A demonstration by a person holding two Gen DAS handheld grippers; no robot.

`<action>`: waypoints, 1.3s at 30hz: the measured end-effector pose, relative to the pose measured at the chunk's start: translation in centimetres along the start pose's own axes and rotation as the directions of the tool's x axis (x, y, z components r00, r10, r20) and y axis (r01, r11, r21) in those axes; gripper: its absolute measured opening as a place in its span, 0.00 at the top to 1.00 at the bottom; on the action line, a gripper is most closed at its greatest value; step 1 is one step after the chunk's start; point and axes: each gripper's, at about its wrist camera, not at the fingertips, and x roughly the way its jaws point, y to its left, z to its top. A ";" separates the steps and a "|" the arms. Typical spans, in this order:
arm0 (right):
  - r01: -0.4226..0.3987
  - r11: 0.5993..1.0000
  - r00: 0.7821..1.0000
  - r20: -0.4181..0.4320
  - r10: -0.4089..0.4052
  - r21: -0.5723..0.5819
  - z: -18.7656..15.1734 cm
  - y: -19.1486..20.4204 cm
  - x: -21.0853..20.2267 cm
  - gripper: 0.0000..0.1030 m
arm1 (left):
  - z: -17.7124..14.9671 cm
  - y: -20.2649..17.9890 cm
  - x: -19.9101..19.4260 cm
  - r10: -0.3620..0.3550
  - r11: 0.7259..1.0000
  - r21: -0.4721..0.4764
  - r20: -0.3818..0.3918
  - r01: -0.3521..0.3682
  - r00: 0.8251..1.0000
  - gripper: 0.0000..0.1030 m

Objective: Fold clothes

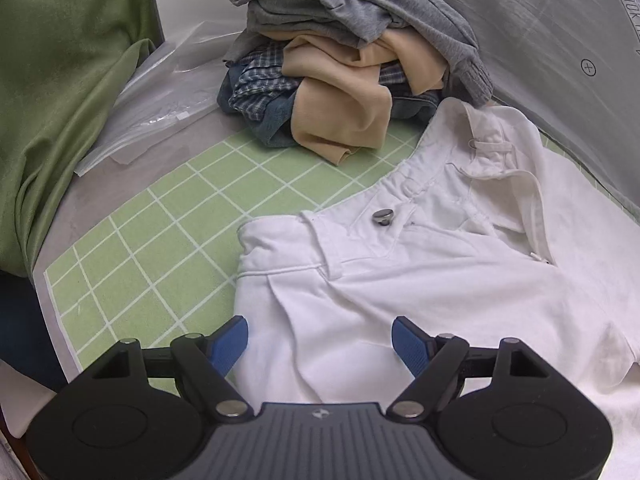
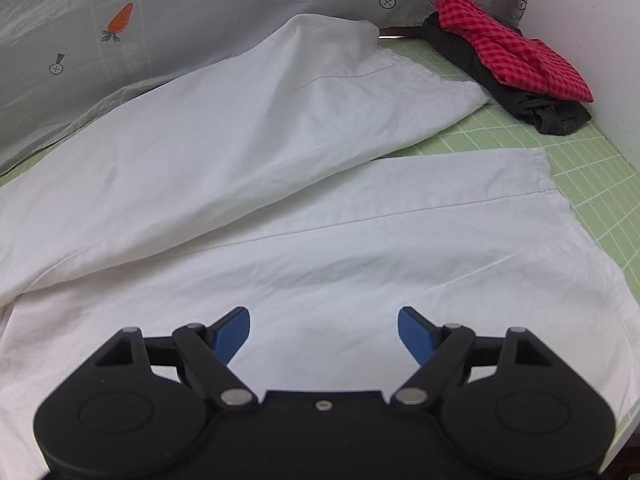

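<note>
White trousers are lying spread on a green grid mat, waistband toward a pile of clothes and legs stretching away from it toward a red checked cloth on a dark garment. The left gripper is hovering over the trousers just below the waistband and its metal button, jaws standing wide apart with nothing between them. The right gripper is hanging over the nearer trouser leg, jaws likewise apart and empty. The farther leg is lying partly against a grey sheet printed with a carrot.
</note>
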 end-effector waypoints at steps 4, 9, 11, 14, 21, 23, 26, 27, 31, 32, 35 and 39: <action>-0.002 1.000 1.000 -0.003 0.002 -0.019 -2.2 1.5 -1.7 0.20 | 0.4 0.9 0.8 -0.042 0.999 -0.022 -0.010 0.042 0.999 0.42; 0.004 0.999 1.000 -0.012 -0.004 -0.035 -4.5 2.4 -3.0 0.20 | 0.3 2.2 0.3 -0.112 0.993 -0.027 0.017 0.113 0.994 0.90; 0.005 1.000 1.000 -0.015 -0.005 -0.029 -5.1 2.5 -3.3 0.20 | 0.3 2.6 0.0 -0.103 0.994 -0.035 0.021 0.103 0.995 0.91; -0.003 1.000 1.000 -0.025 0.003 -0.011 -5.7 2.7 -3.5 0.20 | 0.1 3.9 -0.7 -0.101 0.994 -0.036 0.028 0.102 0.994 0.91; -0.048 0.999 0.998 -0.036 0.047 -0.024 -6.6 2.1 -4.0 0.20 | -1.3 8.6 -1.7 -0.004 0.995 -0.097 0.028 0.007 1.000 0.91; -0.044 0.999 0.999 -0.031 0.043 -0.021 -6.4 1.2 -4.0 0.20 | -1.6 8.5 -2.2 0.016 0.998 -0.065 0.021 -0.014 1.000 0.83; -0.030 0.999 0.999 -0.018 0.030 -0.013 -6.0 -0.4 -4.0 0.20 | -2.3 7.3 -3.1 0.054 0.998 0.007 0.019 -0.054 0.998 0.69; -0.008 1.000 1.000 -0.006 0.008 -0.019 -5.7 -1.2 -3.9 0.19 | -2.6 6.7 -3.5 0.060 0.998 0.025 0.025 -0.060 0.998 0.60; 0.092 0.993 0.995 0.049 -0.089 -0.071 -4.6 -4.6 -3.8 0.10 | -4.1 4.0 -5.4 0.050 0.998 0.031 0.058 -0.052 0.997 0.42; 0.106 0.992 0.993 0.057 -0.102 -0.072 -4.3 -5.7 -3.7 0.10 | -4.5 3.3 -5.8 0.053 0.998 0.033 0.064 -0.055 0.997 0.38; 0.136 0.990 0.989 0.067 -0.132 -0.048 -3.5 -9.4 -2.9 0.10 | -5.7 1.0 -6.6 0.025 0.998 0.049 0.069 -0.029 0.997 0.35; 0.184 0.983 0.981 0.066 -0.183 -0.017 -2.5 -14.6 -1.0 0.09 | -7.7 -2.8 -7.8 -0.007 0.996 0.091 0.072 0.001 0.997 0.35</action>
